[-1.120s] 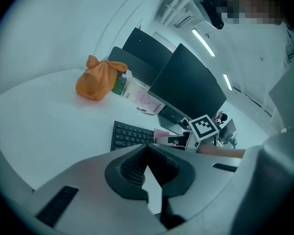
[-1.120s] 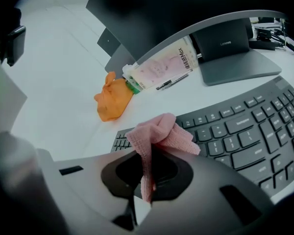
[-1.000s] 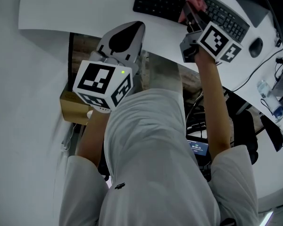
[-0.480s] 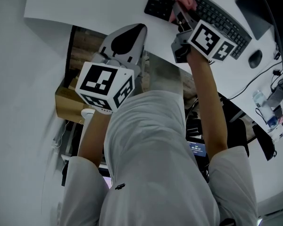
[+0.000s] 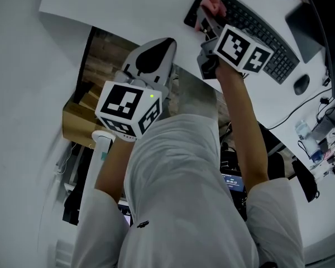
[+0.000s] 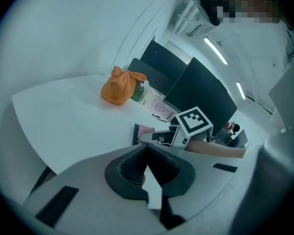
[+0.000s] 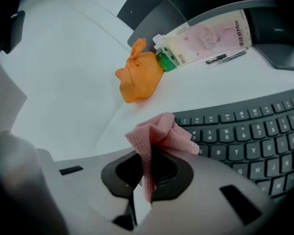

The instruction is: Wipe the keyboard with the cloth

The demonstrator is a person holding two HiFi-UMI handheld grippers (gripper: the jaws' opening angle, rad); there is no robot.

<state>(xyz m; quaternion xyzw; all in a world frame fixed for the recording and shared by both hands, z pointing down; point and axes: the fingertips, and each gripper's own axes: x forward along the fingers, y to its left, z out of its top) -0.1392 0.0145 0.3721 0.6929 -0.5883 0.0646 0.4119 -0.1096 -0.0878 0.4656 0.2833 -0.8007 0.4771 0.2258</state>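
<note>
My right gripper is shut on a crumpled pink cloth, which rests on the left end of the black keyboard on the white desk. The right gripper view shows the cloth bunched between the jaws, just above the keys at their left edge. My left gripper hangs off the desk's near edge, above the gap under it, shut and empty. In the left gripper view its jaws meet, and the right gripper with the cloth lies beyond.
An orange bag, a green bottle, a flat packet and a pen lie behind the keyboard. A monitor base stands at the far right. A mouse sits right of the keyboard. A cardboard box is under the desk.
My right gripper has dragged the cloth along the keys toward the keyboard's left end. The left gripper has stayed where it was, still shut.
</note>
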